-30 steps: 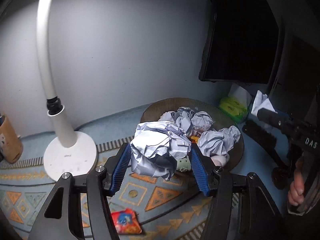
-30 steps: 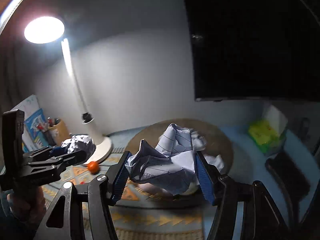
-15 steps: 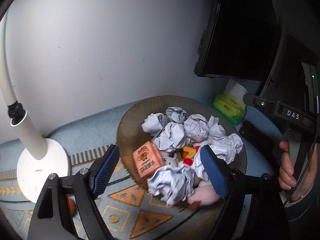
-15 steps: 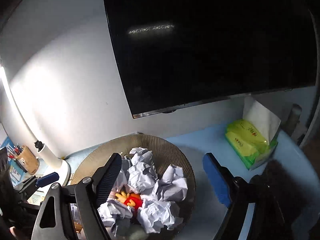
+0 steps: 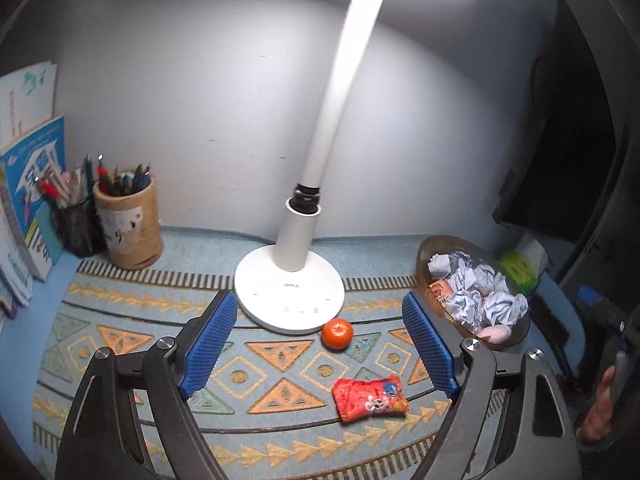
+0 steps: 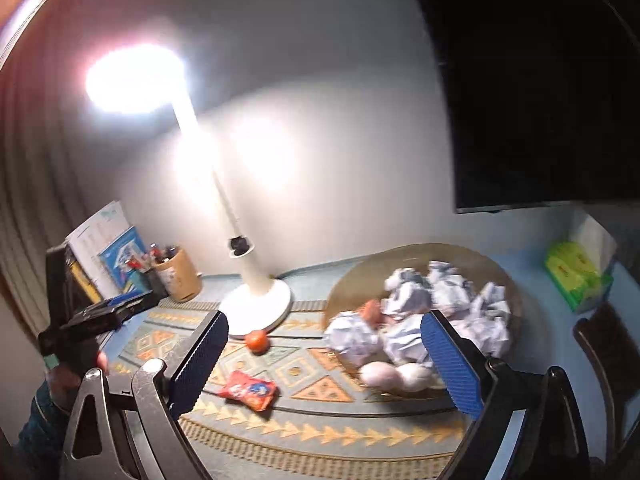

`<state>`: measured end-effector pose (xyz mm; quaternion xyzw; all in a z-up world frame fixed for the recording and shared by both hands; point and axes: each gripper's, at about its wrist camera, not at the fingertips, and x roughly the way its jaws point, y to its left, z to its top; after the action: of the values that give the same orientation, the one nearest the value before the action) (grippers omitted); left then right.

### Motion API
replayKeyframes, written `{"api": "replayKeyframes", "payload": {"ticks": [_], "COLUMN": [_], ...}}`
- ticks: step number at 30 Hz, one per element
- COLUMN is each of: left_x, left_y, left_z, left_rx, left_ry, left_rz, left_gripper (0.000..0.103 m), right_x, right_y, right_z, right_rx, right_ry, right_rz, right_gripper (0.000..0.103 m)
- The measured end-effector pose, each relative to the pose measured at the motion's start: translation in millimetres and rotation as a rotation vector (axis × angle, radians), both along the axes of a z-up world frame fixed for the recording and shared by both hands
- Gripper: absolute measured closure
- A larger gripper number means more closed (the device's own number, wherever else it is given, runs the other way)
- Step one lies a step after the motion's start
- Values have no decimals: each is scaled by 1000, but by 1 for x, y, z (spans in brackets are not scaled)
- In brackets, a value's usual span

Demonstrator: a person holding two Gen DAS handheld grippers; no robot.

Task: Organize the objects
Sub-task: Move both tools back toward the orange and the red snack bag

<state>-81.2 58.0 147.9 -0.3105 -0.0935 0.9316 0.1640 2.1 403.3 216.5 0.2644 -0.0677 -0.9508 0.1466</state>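
Observation:
My left gripper (image 5: 319,345) hangs over the patterned mat (image 5: 120,344), jaws still opening, nothing between the blue pads. An orange (image 5: 337,333) lies on the mat just past them by the lamp base, and a red snack packet (image 5: 370,398) lies nearer. The woven basket (image 5: 424,256) at the right holds several crumpled paper balls (image 5: 476,292). My right gripper (image 6: 324,362) faces that basket (image 6: 440,250) from its near side, jaws opening and empty. The paper balls (image 6: 432,312), orange (image 6: 257,340) and packet (image 6: 248,390) lie before it.
A lit white desk lamp (image 5: 288,296) stands mid-mat. A pen holder (image 5: 128,228) and books (image 5: 28,200) are at the back left. A dark monitor (image 6: 540,100) hangs over a green tissue pack (image 6: 576,272). Pink soft items (image 6: 376,374) sit at the basket's front.
Both grippers held a crumpled paper ball, then let go over the basket and widened. The left view has swung left to the lamp and mat; the right has drawn back.

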Motion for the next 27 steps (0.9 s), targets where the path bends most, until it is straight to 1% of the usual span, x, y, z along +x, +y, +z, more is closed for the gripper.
{"api": "replayKeyframes", "payload": {"ticks": [2,4,6,7,10,11,12,13,16,17,20,22,23,24,25,26,27], "left_x": [-3,-6,-13,-19,-41,-49,-56,-61,-76,-79,-90,-89,-89,-86,-85,-84,-84], "left_y": [-13,-13,-1,7,35,44,53,61,83,88,98,104,105,105,105,104,103], "left_z": [-14,-36,-65,-76,-111,-122,-130,-135,-145,-144,-145,-145,-146,-147,-148,-147,-146], "left_rx": [28,27,-4,-16,18,24,21,7,-73,-99,-100,-137,-155,-170,-183,-177,-152], "left_ry": [-38,-94,-157,-186,-284,-317,-334,-333,-315,-289,-295,-301,-293,-278,-270,-270,-281], "left_rz": [28,38,11,-10,-75,-84,-90,-91,-84,-77,-110,-103,-105,-106,-103,-100,-102], "left_gripper": [19,19,19,19,19,19,19,19,20,20,21,22,22,24,29,33,37], "right_x": [2,-4,-13,-19,-41,-47,-54,-60,-76,-83,-97,-104,-107,-111,-113,-114,-113], "right_y": [-37,-73,-101,-112,-134,-139,-143,-146,-149,-150,-153,-155,-157,-158,-160,-161,-162], "right_z": [-8,-25,-50,-66,-112,-125,-136,-145,-164,-168,-179,-187,-190,-192,-194,-194,-193], "right_rx": [48,115,155,161,217,241,261,283,316,323,350,369,376,378,369,363,366], "right_ry": [-4,-31,-88,-122,-198,-219,-234,-241,-235,-236,-244,-244,-244,-246,-255,-256,-248], "right_rz": [74,135,209,270,411,440,460,475,499,505,533,540,543,542,543,546,552], "right_gripper": [6,6,6,6,6,6,6,6,6,6,6,7,8,10,11,14,15]}}
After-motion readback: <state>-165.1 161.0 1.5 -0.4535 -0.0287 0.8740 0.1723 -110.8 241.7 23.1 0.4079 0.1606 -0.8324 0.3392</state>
